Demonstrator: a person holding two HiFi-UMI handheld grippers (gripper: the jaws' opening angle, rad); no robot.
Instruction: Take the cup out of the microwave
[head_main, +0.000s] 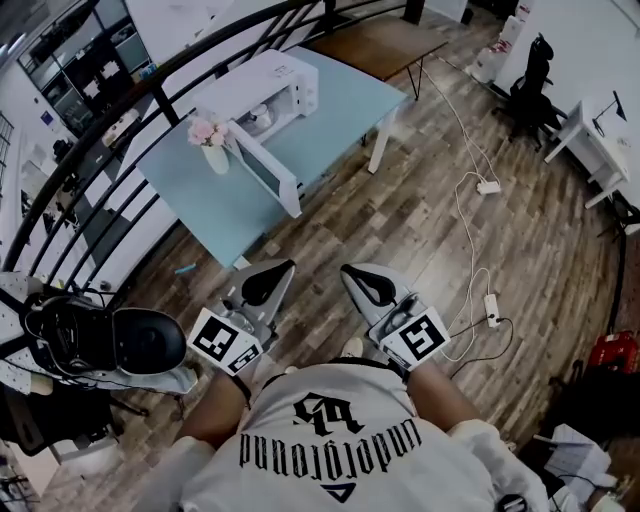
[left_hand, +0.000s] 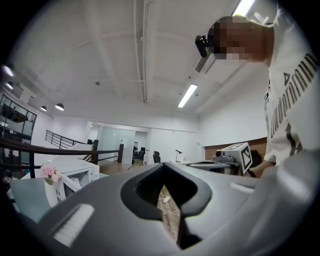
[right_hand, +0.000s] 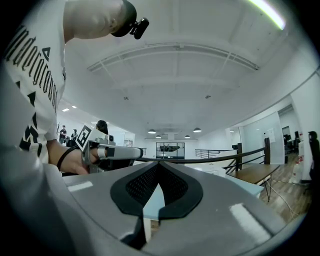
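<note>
A white microwave stands on a light blue table, its door swung open toward me. In the left gripper view the microwave shows at the left, with a pale cup inside it. My left gripper and right gripper are held side by side over the wooden floor, well short of the table. Both point toward it. In its own view the left gripper has its jaw tips together with nothing between them. The right gripper is likewise shut and empty.
A vase of pink flowers stands on the table beside the open door. A black railing runs behind the table. Cables and a power strip lie on the floor at right. A dark helmet-like object sits at the left.
</note>
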